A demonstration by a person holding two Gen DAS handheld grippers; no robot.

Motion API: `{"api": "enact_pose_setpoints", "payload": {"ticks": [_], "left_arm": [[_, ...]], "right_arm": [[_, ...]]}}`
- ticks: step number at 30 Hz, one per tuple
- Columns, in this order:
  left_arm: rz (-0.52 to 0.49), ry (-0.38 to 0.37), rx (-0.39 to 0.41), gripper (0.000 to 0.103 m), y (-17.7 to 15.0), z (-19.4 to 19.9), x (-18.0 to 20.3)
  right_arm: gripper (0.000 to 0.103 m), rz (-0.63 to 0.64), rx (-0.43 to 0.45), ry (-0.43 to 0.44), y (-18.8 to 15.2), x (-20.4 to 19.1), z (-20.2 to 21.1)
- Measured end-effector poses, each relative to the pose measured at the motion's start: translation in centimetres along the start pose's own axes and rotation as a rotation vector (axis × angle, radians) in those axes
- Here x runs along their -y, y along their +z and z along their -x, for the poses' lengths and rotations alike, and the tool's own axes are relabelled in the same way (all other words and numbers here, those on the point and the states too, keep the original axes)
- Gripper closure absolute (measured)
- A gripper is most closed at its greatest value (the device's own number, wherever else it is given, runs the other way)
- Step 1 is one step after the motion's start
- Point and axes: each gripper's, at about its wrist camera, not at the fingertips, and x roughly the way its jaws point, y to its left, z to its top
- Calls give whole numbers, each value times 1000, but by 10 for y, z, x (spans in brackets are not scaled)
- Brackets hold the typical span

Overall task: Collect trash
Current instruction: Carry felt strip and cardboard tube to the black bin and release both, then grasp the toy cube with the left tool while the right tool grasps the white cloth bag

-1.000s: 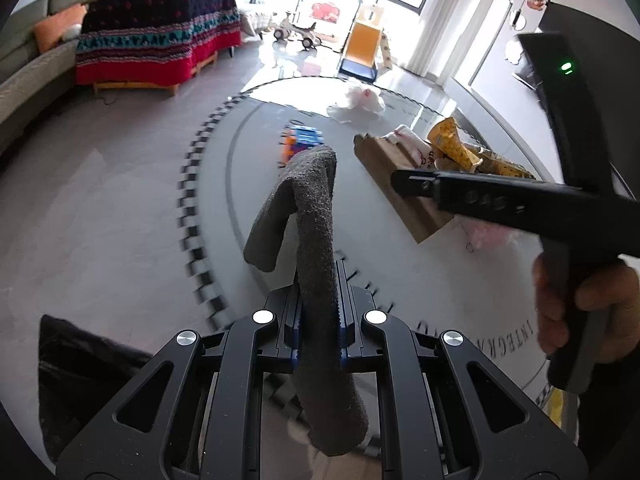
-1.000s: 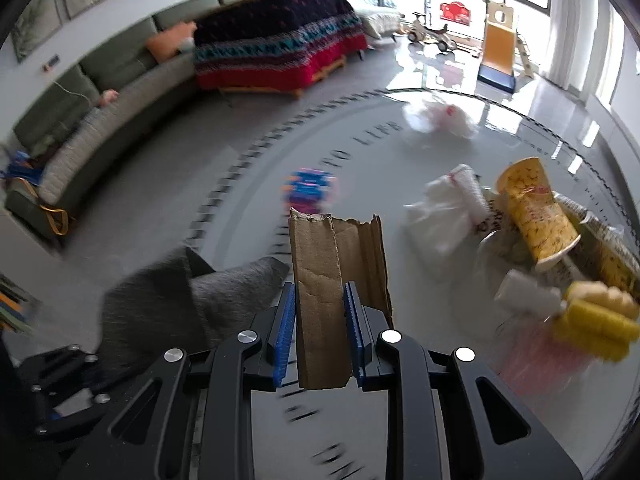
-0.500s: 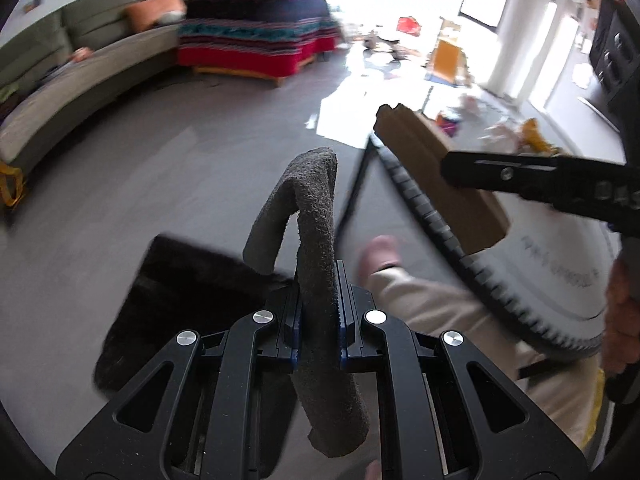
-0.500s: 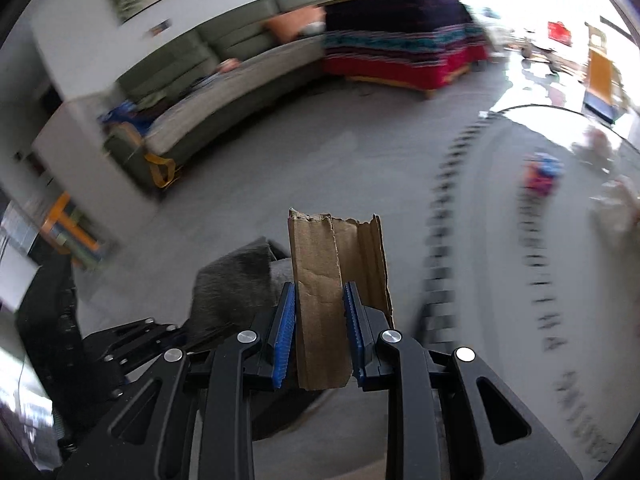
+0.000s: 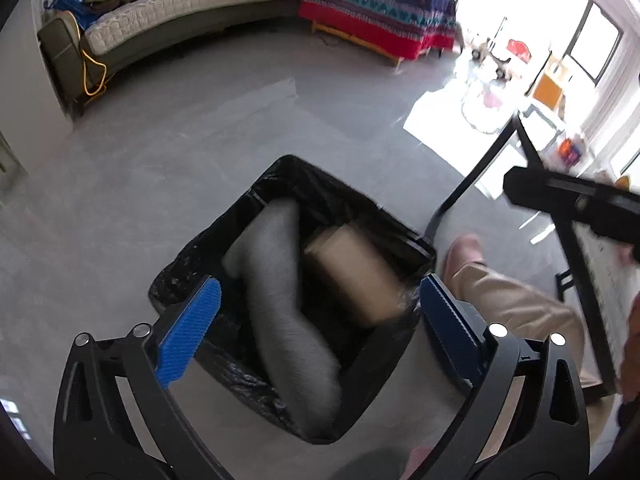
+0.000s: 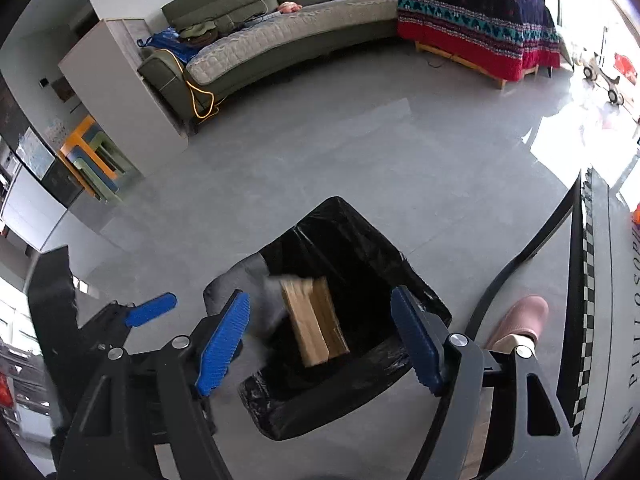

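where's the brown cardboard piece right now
The brown cardboard piece lies inside the black-lined trash bin, right of the grey sock in the left wrist view.

A green sofa [image 6: 280, 36] curves beside a patterned bedspread [image 6: 476, 20] (red-hemmed), with a pink slipper [image 6: 520, 316] nearby.

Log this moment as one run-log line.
left gripper: open | right gripper: open | grey sock, cardboard piece: inside black-lined bin | stage: drop
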Motion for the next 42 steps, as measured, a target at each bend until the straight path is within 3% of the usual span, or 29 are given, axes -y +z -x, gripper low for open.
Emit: {"api": "enact_pose_setpoints", "payload": {"ticks": [4, 11, 18, 28, 34, 42], "left_arm": [[-41, 27, 6, 6, 3, -5, 5], [-117, -19, 12, 6, 13, -4, 40], [-238, -97, 29, 6, 36, -4, 109], [-424, -196, 45, 6, 75, -20, 227], [-503, -251, 26, 6, 96, -38, 297], [-547, -293, -7, 6, 120, -66, 364]], "right_arm": [[29, -45, 27, -6, -5, 14, 5], [29, -115, 105, -40, -21, 51, 37], [29, -182, 155, -123, -32, 101, 73], [30, -321, 179, -256, -33, 218, 129], [36, -394, 168, -323, -24, 294, 151], [42, -445, 127, -392, -8, 376, 158]]}}
